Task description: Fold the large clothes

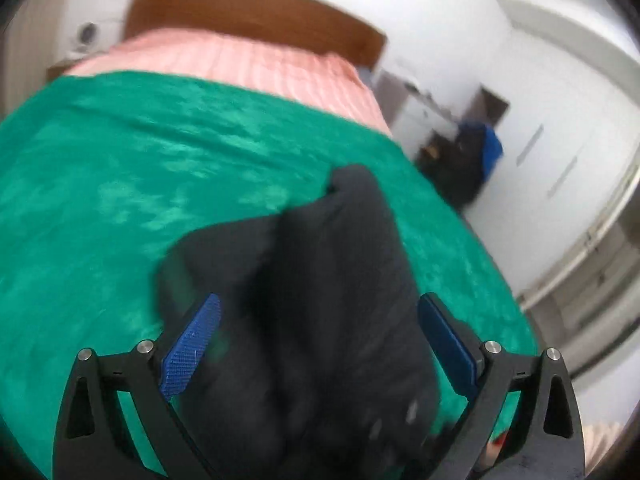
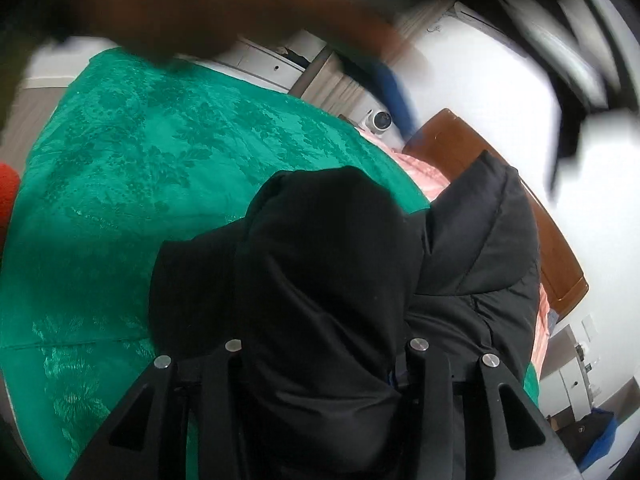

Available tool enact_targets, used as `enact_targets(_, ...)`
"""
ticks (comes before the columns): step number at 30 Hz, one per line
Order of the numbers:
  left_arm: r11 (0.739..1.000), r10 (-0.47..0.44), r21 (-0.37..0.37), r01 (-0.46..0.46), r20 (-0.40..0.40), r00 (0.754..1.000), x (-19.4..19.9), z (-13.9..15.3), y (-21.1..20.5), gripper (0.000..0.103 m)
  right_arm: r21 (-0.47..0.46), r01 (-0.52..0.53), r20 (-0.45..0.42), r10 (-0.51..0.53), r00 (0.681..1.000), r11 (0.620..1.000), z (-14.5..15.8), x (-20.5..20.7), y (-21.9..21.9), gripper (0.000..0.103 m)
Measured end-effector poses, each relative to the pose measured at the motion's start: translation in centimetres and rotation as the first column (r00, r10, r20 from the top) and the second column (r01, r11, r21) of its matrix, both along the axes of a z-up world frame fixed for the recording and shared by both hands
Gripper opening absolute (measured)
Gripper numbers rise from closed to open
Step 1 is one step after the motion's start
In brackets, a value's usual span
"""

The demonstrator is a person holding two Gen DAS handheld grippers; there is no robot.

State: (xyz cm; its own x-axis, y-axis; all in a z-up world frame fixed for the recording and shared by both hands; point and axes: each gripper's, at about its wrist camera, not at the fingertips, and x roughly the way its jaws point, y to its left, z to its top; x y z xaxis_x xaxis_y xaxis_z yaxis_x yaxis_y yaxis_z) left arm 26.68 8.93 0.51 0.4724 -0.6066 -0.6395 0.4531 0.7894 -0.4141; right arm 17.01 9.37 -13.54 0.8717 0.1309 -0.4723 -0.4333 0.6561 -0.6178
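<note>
Both grippers meet the black jacket [image 1: 304, 300]: left [image 1: 320, 332] spread wide, right [image 2: 320, 360] clamping its folds.

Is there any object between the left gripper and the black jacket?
No. The black padded jacket already lies between the open blue pads of the left gripper, on the green patterned bedspread. Nothing visible separates them.
</note>
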Motion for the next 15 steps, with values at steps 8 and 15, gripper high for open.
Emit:
enact_targets(8,0.998,0.048,-0.026,-0.053,-0.160,0.986,5.2,-2.0,0.0,0.029,0.364,-0.070,-0.187,0.147,0.971,0.929,4.6,-2.4,-3.2,0.074)
enact_targets(15,0.998,0.055,0.036,-0.049,-0.170,0.984,5.7,-3.2,2.6,0.030,0.738,0.179,-0.245,0.012,0.969,0.650,11.4,3.0,-10.2,0.074)
